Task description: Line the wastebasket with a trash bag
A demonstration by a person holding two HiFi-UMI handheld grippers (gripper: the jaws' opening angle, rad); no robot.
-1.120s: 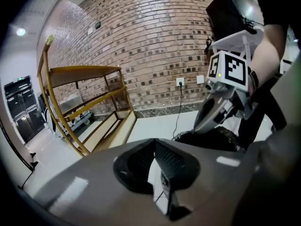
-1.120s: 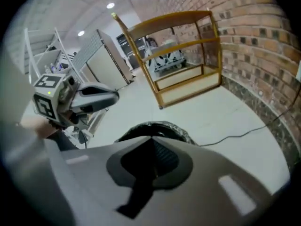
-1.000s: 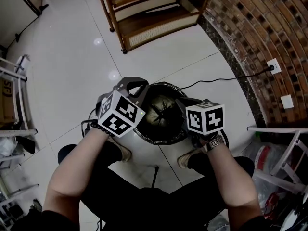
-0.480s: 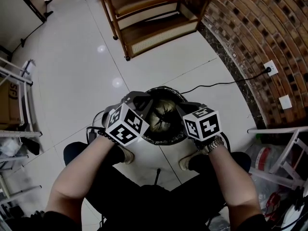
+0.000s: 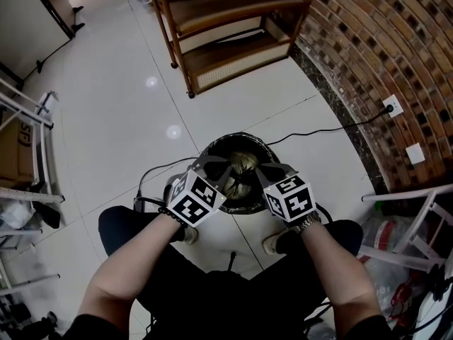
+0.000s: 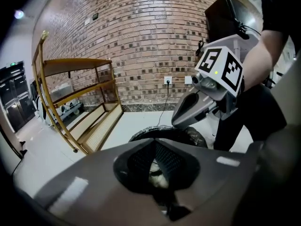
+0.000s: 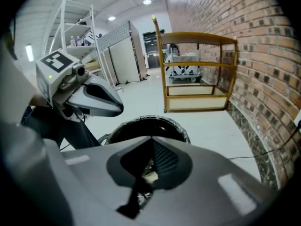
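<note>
The round wastebasket (image 5: 241, 137) stands on the tiled floor just in front of my feet, its rim wrapped in a black trash bag (image 5: 243, 163) whose film bunches into a shiny crumple inside. Both grippers hover over the near rim. My left gripper (image 5: 214, 167) is shut, and so is my right gripper (image 5: 267, 173). The left gripper view has its shut tips (image 6: 154, 142) before the rim (image 6: 188, 133), with the right gripper (image 6: 175, 124) beside them. The right gripper view mirrors this: shut tips (image 7: 151, 140), rim (image 7: 141, 121), left gripper (image 7: 118, 108). Whether either pinches film is hidden.
A wooden shelf trolley (image 5: 226, 34) stands beyond the basket. The brick wall (image 5: 375, 69) curves along the right, with a socket (image 5: 388, 107) and a black cable (image 5: 311, 129) running to the basket. White racks stand at the left (image 5: 21, 119) and right (image 5: 417, 218).
Both grippers have drawn closer together over the basket's near rim, the left one shifting right. Both stay shut.
</note>
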